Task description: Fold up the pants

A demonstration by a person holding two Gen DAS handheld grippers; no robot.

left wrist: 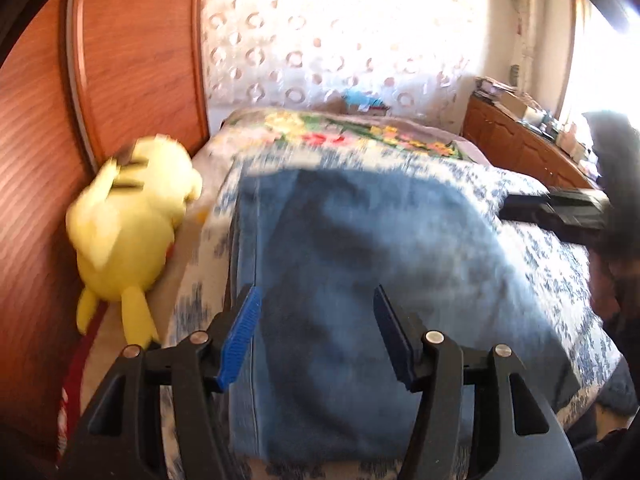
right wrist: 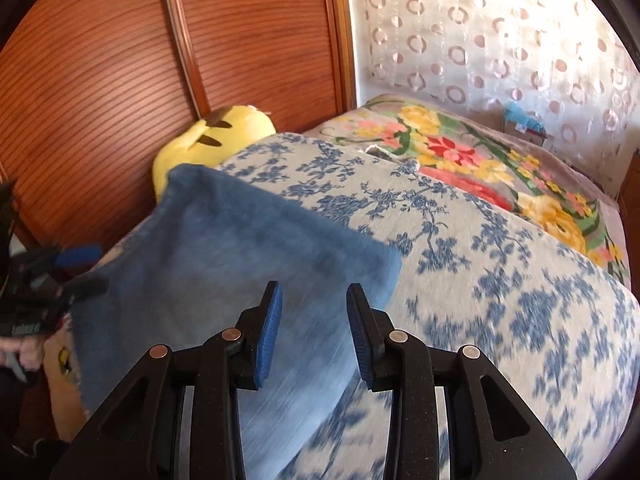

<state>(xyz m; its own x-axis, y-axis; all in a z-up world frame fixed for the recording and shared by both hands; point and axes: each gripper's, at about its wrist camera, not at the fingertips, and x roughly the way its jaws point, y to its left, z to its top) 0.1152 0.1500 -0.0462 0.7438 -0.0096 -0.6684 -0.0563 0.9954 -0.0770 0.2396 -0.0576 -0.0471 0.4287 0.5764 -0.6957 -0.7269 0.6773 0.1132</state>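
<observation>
Your left gripper (left wrist: 316, 320) has its jaws spread wide, nothing between the blue pads (left wrist: 240, 336). Your right gripper (right wrist: 314, 328) is parted too, with a narrower gap, and it holds nothing; both point forward and slightly down.

Open bedspread (right wrist: 500, 280) is seen to the right of the folded pants (right wrist: 224, 264), with nothing lying on it up to the floral blanket (right wrist: 480, 152). The left side is hemmed in by the yellow plush toy (left wrist: 128, 220), which is pressed against the wooden wardrobe (left wrist: 132, 60). The bed's far right is bordered by a cluttered wooden dresser (left wrist: 528, 144).
</observation>
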